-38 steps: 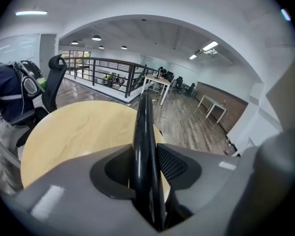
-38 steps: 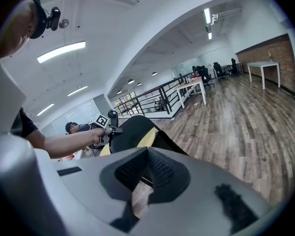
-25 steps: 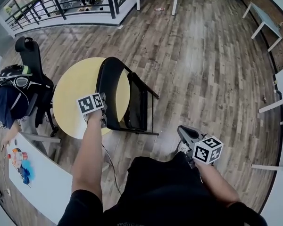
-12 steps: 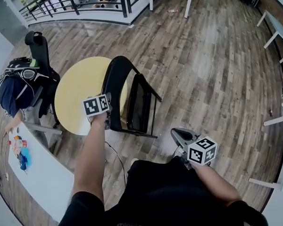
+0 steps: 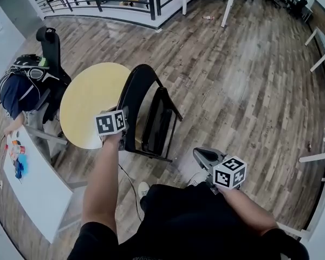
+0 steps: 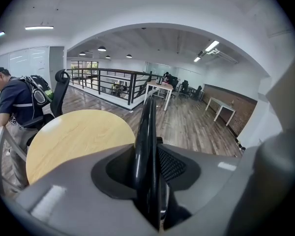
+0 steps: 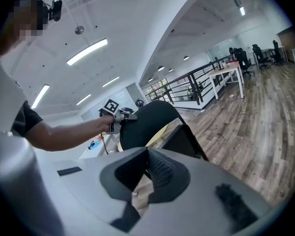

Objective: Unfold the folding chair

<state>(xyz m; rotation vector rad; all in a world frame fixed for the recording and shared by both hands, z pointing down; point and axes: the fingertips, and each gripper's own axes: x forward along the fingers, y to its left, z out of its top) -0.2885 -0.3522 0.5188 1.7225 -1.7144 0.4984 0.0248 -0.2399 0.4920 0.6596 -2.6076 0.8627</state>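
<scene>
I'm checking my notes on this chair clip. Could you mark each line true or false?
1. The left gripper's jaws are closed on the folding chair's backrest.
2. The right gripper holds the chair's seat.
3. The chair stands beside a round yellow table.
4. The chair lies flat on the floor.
1. True. The left gripper has its jaws clamped on the backrest edge of the folding chair.
2. False. The right gripper has its jaws shut on nothing, apart from the chair.
3. True. The round yellow table is right next to it.
4. False. The chair stands upright on the wooden floor, with its seat tilted steeply.
</scene>
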